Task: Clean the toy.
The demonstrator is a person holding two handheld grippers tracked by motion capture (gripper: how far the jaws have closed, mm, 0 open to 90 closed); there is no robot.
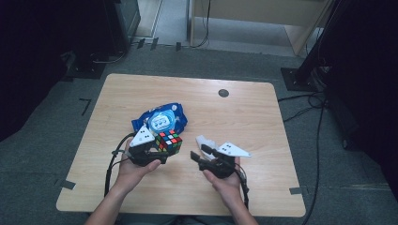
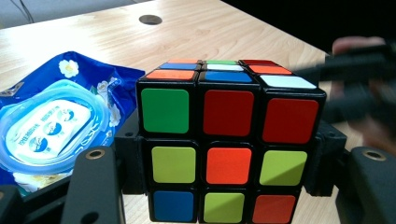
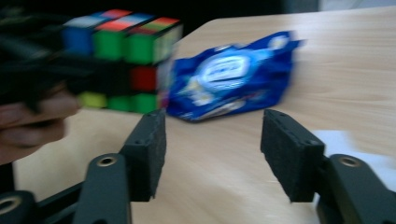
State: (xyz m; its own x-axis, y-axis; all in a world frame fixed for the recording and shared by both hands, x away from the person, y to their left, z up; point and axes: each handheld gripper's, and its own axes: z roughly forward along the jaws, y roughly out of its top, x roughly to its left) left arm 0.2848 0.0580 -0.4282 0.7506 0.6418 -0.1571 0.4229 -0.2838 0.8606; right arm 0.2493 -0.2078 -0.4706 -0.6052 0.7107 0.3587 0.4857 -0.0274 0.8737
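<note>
A scrambled Rubik's cube [image 1: 169, 142] is clamped between the jaws of my left gripper [image 1: 162, 151], held just above the wooden table [image 1: 244, 117]. In the left gripper view the cube [image 2: 228, 140] sits squarely between the two black pads, which press on its lower sides. My right gripper [image 1: 198, 154] is a short way to the right of the cube. Its jaws stand open in the right gripper view [image 3: 215, 149], with only bare table between them. There the cube [image 3: 122, 51] shows blurred at the upper left, in the other hand's gripper.
A blue pack of wet wipes [image 1: 159, 119] with a round lid lies just behind the cube. A white scrap [image 1: 205, 140] lies by the right gripper. A dark round grommet [image 1: 223, 93] sits toward the table's far edge. Cables and stands ring the table.
</note>
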